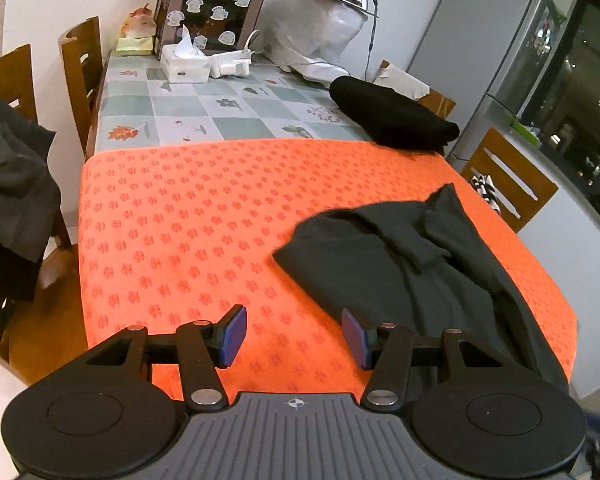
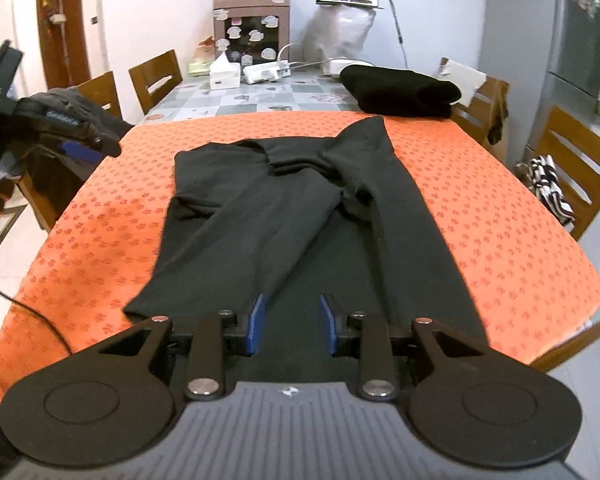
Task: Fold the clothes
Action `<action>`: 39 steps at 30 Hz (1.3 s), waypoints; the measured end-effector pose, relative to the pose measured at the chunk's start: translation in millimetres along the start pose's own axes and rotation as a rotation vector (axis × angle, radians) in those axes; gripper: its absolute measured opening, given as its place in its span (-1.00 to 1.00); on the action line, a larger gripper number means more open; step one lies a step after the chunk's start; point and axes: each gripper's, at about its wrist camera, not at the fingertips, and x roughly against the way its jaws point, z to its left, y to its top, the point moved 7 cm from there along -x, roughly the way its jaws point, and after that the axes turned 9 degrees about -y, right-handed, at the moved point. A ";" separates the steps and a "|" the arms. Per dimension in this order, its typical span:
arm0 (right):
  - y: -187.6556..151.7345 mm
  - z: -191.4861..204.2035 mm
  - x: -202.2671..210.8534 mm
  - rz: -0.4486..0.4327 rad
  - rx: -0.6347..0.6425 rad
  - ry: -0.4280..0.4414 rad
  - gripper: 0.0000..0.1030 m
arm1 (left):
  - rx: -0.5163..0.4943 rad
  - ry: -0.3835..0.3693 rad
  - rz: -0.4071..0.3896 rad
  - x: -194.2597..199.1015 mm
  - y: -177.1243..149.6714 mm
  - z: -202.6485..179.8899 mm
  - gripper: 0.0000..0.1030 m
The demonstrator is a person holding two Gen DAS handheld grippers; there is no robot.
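Left gripper (image 1: 294,334) spread wide over orange cloth (image 1: 172,216), empty. Dark garment (image 2: 276,208) rumpled at table centre; looks soft, light, limp. Best pinched at hem corners. Right gripper (image 2: 293,324) parted above near hem, empty.

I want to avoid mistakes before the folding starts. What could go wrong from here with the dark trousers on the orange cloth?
1. The trousers lie bunched near the waist, so creases may get folded in.
2. A pinch by the right gripper, now open above the fabric, could also catch the orange cloth.
3. The left gripper, open, sits beside the garment over bare cloth and may miss the edge.
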 end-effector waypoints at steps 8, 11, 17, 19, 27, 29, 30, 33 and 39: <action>-21.6 52.1 9.7 0.004 -0.046 -0.065 -0.32 | -0.005 -0.031 0.028 -32.6 24.4 22.3 0.08; -32.3 65.7 7.2 0.017 -0.043 -0.072 -0.32 | -0.014 -0.042 0.041 -46.0 31.1 27.1 0.08; -46.0 97.0 5.0 0.017 -0.038 -0.046 -0.29 | -0.075 -0.070 0.096 -74.3 25.3 14.5 0.08; -48.9 106.4 3.7 0.022 -0.030 -0.036 -0.28 | -0.052 -0.078 0.104 -78.5 21.8 14.3 0.07; -57.7 129.8 -2.1 0.049 0.036 -0.031 -0.28 | 0.066 -0.071 0.087 -87.0 19.6 23.0 0.07; -59.2 129.4 -2.9 0.048 0.040 -0.032 -0.28 | 0.083 -0.063 0.077 -91.0 21.0 25.6 0.07; -59.4 129.5 -3.1 0.045 0.044 -0.032 -0.28 | 0.091 -0.058 0.072 -93.0 21.7 26.9 0.07; -59.8 129.7 -3.9 0.036 0.053 -0.033 -0.29 | 0.094 -0.056 0.055 -98.3 23.8 26.8 0.06; -60.8 124.0 -3.0 0.007 0.049 -0.047 -0.88 | 0.102 -0.057 0.003 -95.4 26.0 25.6 -0.73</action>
